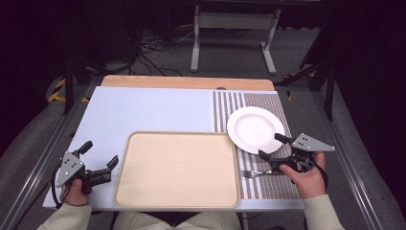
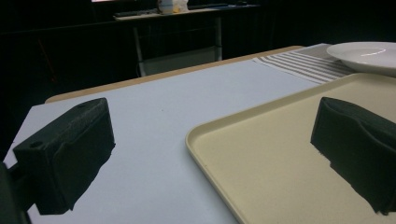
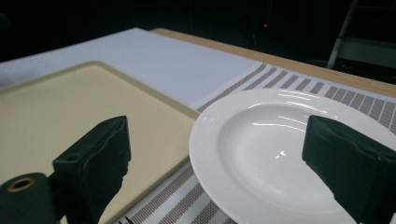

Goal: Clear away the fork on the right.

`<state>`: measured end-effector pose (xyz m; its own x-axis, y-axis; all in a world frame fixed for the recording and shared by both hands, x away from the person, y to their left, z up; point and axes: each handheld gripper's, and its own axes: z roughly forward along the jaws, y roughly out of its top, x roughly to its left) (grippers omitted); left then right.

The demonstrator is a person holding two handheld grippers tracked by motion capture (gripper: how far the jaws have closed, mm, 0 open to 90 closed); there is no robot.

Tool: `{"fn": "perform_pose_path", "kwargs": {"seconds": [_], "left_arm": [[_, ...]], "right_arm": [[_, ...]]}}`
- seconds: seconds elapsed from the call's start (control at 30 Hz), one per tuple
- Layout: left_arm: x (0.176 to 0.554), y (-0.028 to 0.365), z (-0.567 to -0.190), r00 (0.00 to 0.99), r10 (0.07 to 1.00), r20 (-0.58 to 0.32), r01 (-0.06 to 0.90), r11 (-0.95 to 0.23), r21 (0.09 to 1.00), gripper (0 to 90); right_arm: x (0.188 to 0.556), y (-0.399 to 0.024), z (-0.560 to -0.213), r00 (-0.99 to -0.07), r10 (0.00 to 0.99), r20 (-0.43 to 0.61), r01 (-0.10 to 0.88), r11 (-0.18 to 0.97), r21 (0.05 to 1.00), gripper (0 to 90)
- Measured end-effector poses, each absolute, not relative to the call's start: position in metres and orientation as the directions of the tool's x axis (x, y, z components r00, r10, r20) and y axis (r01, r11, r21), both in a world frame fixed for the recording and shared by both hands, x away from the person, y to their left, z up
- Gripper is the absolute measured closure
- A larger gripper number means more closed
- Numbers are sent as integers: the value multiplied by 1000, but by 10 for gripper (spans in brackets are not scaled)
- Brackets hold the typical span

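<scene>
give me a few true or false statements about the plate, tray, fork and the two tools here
1. The white plate lies on the striped placemat. True.
2. The tray holds a fork. False: the fork lies on the placemat, beside the tray.
3. The right tool is open, near the plate's edge. True.
4. The left tool is shut on the tray's rim. False: it is open and grips nothing.
5. Food sits on the plate. False: it is bare.

Glossy white plate (image 3: 280, 144), matt beige tray (image 1: 177, 168), woven striped placemat (image 1: 268, 184).
</scene>
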<state>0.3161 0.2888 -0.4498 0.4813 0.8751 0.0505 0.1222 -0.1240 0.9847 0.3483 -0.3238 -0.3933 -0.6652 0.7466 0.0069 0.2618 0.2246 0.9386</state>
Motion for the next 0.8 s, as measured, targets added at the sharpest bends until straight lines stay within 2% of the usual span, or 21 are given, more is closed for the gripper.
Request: {"fn": "perform_pose_path", "kwargs": {"seconds": [0.5, 0.8], "left_arm": [[316, 288, -450, 482, 875, 51, 119, -123, 985, 1], [316, 288, -450, 484, 873, 50, 120, -123, 985, 1]], "right_arm": [[359, -319, -365, -744, 651, -150, 310, 535, 786, 79], [364, -315, -360, -791, 576, -206, 313, 670, 673, 92]]}}
